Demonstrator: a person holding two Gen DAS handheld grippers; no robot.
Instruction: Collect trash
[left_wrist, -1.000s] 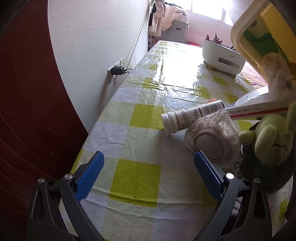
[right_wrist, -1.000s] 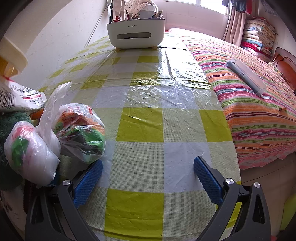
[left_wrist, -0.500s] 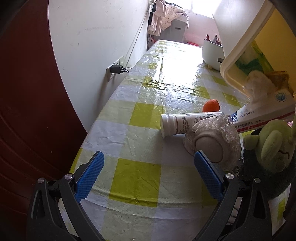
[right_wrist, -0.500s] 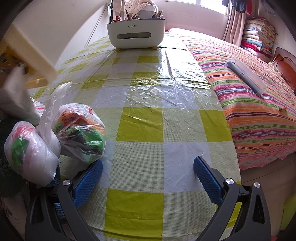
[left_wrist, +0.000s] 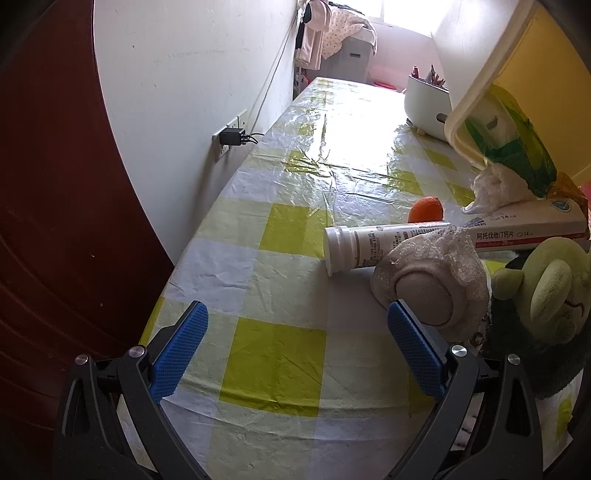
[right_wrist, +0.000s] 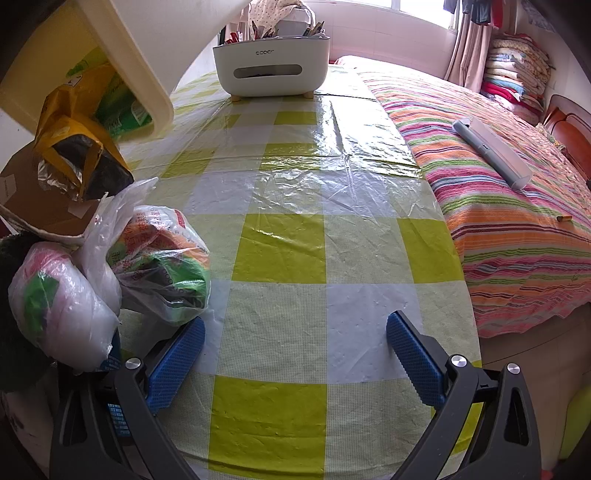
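A cream bin (left_wrist: 476, 66) hangs tipped over the table, with green packaging, a tissue (left_wrist: 495, 188) and a yellow wrapper (right_wrist: 74, 147) spilling from its mouth (right_wrist: 140, 85). Below lie a white tube bottle (left_wrist: 369, 247), a medicine box (left_wrist: 528, 229), an orange (left_wrist: 426, 208), a lace-trimmed round pad (left_wrist: 436, 284) and two stuffed plastic bags (right_wrist: 162, 266). My left gripper (left_wrist: 295, 350) is open and empty, its right finger beside the pad. My right gripper (right_wrist: 295, 358) is open and empty, its left finger beside the bags.
A green plush toy (left_wrist: 546, 291) sits at the right of the left wrist view. A white organiser (right_wrist: 271, 70) stands at the table's far end. A bed with a striped cover (right_wrist: 498, 206) borders the table. A wall socket with a charger (left_wrist: 231, 138) is on the left wall.
The bin has tipped further over the pile, and more trash hangs out of its mouth. The orange has come into sight behind the tube. Both grippers have stayed still.
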